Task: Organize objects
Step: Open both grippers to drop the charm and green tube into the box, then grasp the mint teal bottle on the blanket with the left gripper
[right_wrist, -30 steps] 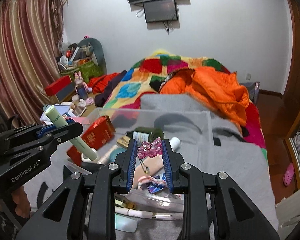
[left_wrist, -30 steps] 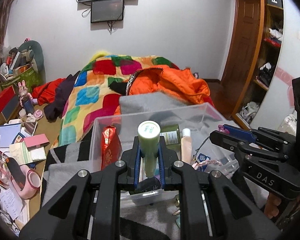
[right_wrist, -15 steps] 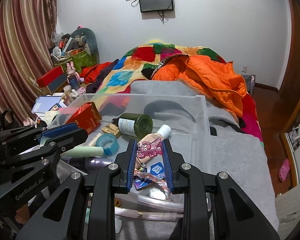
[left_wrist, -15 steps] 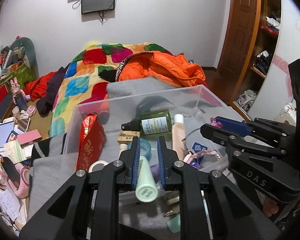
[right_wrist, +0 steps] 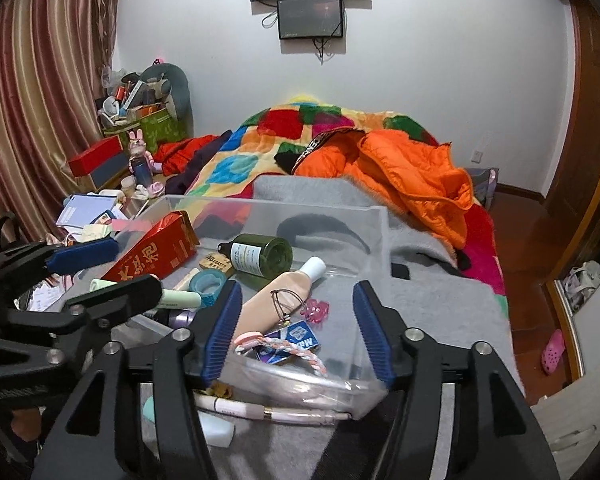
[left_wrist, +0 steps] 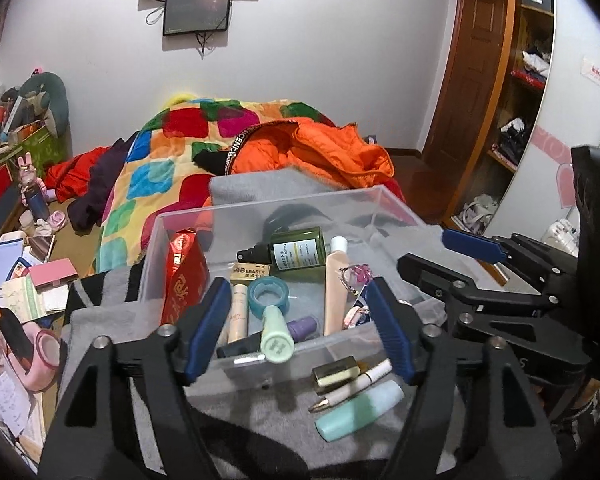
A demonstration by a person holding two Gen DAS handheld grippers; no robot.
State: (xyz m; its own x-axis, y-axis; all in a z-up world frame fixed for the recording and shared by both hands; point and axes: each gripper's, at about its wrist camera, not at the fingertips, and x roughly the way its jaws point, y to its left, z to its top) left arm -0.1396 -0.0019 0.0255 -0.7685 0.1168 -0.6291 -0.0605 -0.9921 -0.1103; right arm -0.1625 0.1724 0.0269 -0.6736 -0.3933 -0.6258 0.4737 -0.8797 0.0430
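Note:
A clear plastic bin (left_wrist: 260, 208) (right_wrist: 380, 216) sits on a grey blanket. The pale green tube (left_wrist: 275, 334) (right_wrist: 178, 300) lies inside it near the front wall. A pink charm on a cord (right_wrist: 315, 310) (left_wrist: 354, 274) lies inside at the right, beside a beige tube (right_wrist: 278, 300). My left gripper (left_wrist: 296, 330) is open and empty above the bin's front edge. My right gripper (right_wrist: 296, 328) is open and empty above the bin's near right corner.
The bin also holds a red box (left_wrist: 184, 276), a green bottle (left_wrist: 296, 250), a teal tape roll (left_wrist: 269, 294) and a braided cord (right_wrist: 284, 346). In front of the bin lie a mint tube (left_wrist: 360, 410), a gold-capped stick (left_wrist: 336, 370) and a white pen (left_wrist: 352, 386). Clutter covers the floor (left_wrist: 24, 288) at left.
Both grippers tilted down over the bin and opened. The green tube left my left gripper and the pink charm left my right gripper; both now lie in the bin.

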